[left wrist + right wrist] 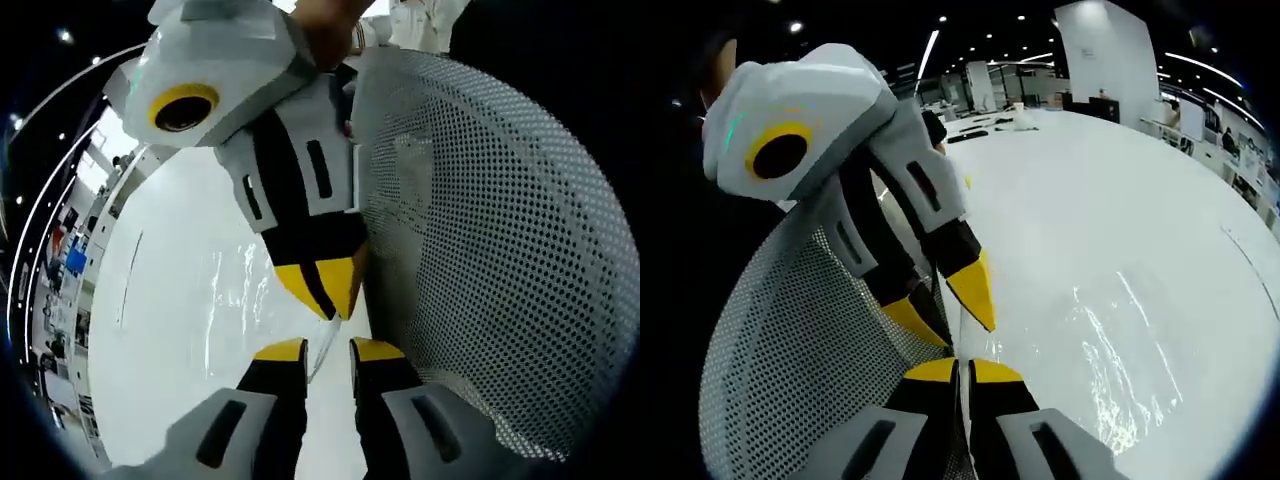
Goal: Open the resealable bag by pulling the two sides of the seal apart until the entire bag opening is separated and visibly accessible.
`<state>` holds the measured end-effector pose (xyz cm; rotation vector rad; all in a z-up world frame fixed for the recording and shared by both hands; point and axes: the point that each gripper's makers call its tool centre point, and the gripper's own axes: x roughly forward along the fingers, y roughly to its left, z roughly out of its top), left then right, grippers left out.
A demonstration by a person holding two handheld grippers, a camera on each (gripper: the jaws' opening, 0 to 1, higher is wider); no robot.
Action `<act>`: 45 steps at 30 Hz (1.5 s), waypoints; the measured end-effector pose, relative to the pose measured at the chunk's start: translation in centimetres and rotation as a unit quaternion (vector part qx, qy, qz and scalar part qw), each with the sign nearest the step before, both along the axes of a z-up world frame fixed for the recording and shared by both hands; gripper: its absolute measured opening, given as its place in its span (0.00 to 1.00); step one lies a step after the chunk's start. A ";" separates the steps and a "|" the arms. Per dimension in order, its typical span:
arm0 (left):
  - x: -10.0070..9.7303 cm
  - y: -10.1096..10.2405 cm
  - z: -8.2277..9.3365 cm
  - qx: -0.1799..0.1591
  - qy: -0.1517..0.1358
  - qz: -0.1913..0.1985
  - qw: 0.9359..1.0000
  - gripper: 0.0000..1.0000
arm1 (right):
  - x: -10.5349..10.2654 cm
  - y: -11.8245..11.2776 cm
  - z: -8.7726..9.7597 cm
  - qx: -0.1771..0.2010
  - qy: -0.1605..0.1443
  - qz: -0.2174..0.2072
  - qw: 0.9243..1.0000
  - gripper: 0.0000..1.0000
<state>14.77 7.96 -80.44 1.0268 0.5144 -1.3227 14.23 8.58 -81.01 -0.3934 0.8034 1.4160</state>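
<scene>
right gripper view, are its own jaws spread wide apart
No: the right gripper has its yellow-tipped jaws nearly together, pinching the thin edge of the dotted resealable bag.

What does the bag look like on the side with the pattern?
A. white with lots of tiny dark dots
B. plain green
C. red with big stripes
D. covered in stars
A: in the left gripper view the bag shows a white panel covered in rows of tiny dark dots, and the same dotted panel appears in the right gripper view beside the left hand-held gripper.
</scene>
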 end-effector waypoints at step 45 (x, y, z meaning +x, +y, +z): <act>0.3 -0.6 0.0 -0.012 0.017 0.018 1.000 0.00 | 0.3 -0.1 -0.2 -0.060 -0.141 0.073 0.986 0.00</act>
